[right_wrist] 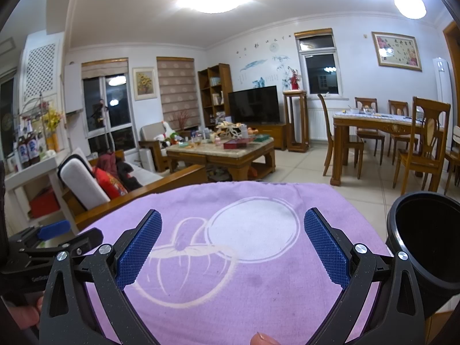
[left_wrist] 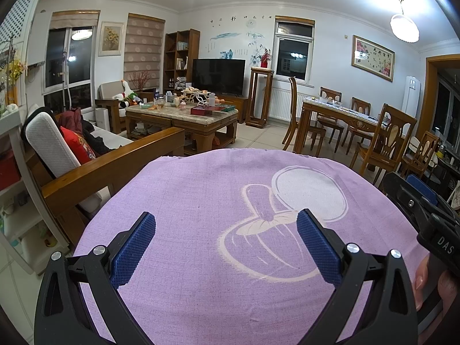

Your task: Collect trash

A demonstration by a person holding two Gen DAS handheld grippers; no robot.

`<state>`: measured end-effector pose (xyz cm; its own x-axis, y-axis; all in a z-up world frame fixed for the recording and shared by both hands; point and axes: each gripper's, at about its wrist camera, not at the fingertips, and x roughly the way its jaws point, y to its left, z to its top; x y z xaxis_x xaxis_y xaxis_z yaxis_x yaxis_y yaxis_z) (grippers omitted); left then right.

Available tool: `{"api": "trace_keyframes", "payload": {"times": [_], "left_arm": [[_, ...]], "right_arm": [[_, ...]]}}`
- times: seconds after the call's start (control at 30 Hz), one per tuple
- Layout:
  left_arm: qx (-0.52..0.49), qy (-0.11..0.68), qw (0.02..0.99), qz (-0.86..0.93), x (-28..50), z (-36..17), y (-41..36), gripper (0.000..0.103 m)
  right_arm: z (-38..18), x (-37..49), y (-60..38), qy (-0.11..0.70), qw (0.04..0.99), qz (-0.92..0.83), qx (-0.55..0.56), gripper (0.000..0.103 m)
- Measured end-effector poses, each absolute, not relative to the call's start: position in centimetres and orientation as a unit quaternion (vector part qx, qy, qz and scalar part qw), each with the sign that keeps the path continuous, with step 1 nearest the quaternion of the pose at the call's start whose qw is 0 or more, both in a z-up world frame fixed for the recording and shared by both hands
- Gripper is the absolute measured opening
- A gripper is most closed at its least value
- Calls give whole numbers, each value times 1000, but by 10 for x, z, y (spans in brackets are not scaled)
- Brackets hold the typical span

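Both grippers hover side by side over a purple cloth [left_wrist: 201,201] with a pale cartoon print, also in the right wrist view [right_wrist: 230,287]. My left gripper [left_wrist: 227,244] is open and empty. My right gripper [right_wrist: 233,247] is open and empty. The right gripper also shows at the right edge of the left wrist view [left_wrist: 422,201], and the left gripper at the left edge of the right wrist view [right_wrist: 54,233]. A black round bin [right_wrist: 425,244] stands at the cloth's right edge. No trash lies on the cloth.
A wooden sofa [left_wrist: 115,161] with cushions is at left. A cluttered coffee table [left_wrist: 184,115] stands beyond the cloth, a TV [left_wrist: 218,76] behind it. A dining table [left_wrist: 345,118] with chairs is at right. A white shelf [right_wrist: 31,172] holds bottles.
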<state>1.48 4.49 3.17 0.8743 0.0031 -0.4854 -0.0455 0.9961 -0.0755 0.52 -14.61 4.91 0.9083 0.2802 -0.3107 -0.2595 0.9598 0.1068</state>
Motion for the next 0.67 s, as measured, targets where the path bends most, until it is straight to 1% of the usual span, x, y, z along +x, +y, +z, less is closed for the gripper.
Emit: {"api": "trace_keyframes", "payload": {"times": [0.67], "left_arm": [[-42,250,967,12,16,31,47,98]], "right_arm": [[49,5,-145,163,976,138,32,98]]}}
